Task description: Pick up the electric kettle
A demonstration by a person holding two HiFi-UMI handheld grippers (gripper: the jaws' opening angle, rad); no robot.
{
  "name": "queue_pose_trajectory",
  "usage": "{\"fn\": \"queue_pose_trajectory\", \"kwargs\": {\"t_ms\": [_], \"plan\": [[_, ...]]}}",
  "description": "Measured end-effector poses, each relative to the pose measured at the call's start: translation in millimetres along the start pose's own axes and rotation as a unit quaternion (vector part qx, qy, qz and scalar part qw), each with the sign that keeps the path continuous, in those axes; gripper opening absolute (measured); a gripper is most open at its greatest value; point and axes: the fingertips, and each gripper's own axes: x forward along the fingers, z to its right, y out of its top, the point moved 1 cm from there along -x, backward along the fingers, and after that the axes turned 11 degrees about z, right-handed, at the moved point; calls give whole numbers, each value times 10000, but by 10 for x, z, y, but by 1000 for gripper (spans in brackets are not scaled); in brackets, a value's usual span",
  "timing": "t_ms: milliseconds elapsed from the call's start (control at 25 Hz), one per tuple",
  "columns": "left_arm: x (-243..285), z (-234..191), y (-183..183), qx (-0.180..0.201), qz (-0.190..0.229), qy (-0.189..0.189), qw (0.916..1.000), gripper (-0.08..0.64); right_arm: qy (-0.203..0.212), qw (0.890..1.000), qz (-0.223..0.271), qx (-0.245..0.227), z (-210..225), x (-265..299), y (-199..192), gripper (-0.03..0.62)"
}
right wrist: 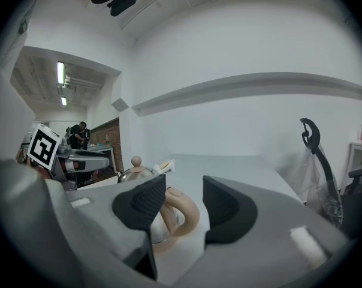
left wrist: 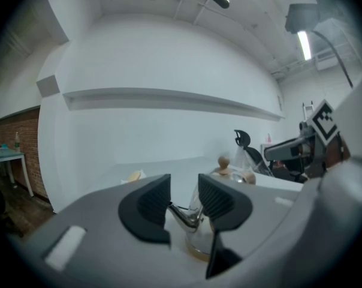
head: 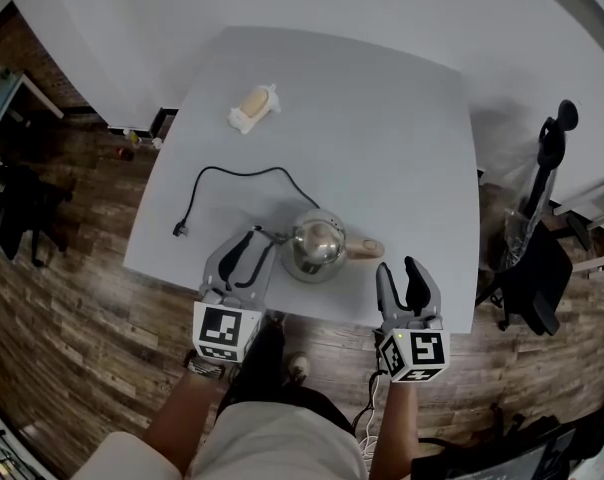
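Flanking electric kettle (head: 315, 245) at tabletop (head: 382, 118) near edge: pre-grasp step. Left tongs (head: 252, 248) released, spout (left wrist: 181, 213) ahead between jaws; right tongs (head: 399, 268) released, handle (right wrist: 184, 212) just ahead. Next: push right tongs onto handle, clench, lift.

The pale grey surface (head: 402, 118) before me carries the steel kettle (head: 315, 245) near its close edge. A black cord (head: 237, 172) loops away to my left and ends in a plug (head: 180, 230). A cream object (head: 254, 106) lies far back.
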Motion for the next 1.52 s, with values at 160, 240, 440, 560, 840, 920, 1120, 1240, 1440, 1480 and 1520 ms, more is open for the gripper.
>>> {"fn": "queue_pose_trajectory", "kwargs": {"t_ms": [160, 240, 440, 560, 840, 920, 1120, 1240, 1440, 1480, 1520], "plan": [[-8, -3, -74, -55, 24, 51, 10000, 161, 24, 10000, -33, 77, -5, 26, -86, 196], [-8, -10, -118, -62, 6, 87, 9999, 164, 21, 9999, -27, 105, -8, 33, -123, 198], [12, -38, -246, -144, -48, 109, 9998, 190, 27, 9999, -143, 39, 0, 58, -272, 202], [39, -64, -308, -131, -104, 120, 9998, 192, -22, 9998, -170, 141, 34, 79, -346, 204], [85, -82, -393, -28, -142, 51, 9999, 199, -155, 9988, -202, -408, 68, 109, -463, 204], [88, -86, -432, -58, -156, 41, 9999, 204, -140, 9985, -223, -481, 54, 119, -504, 204], [92, -90, -520, -62, -258, 57, 9996, 210, -120, 9982, -369, -452, 48, 156, -630, 204], [96, -98, -564, -112, -312, 84, 9994, 213, -146, 9980, -410, -459, 64, 178, -680, 204], [118, -117, -604, -154, -322, 91, 9993, 218, -190, 9978, -442, -466, 84, 206, -731, 204], [121, -119, -609, -155, -322, 94, 9993, 218, -197, 9978, -444, -458, 86, 212, -739, 204], [126, -120, -614, -155, -321, 90, 9993, 219, -198, 9978, -445, -451, 86, 221, -747, 204]]}}
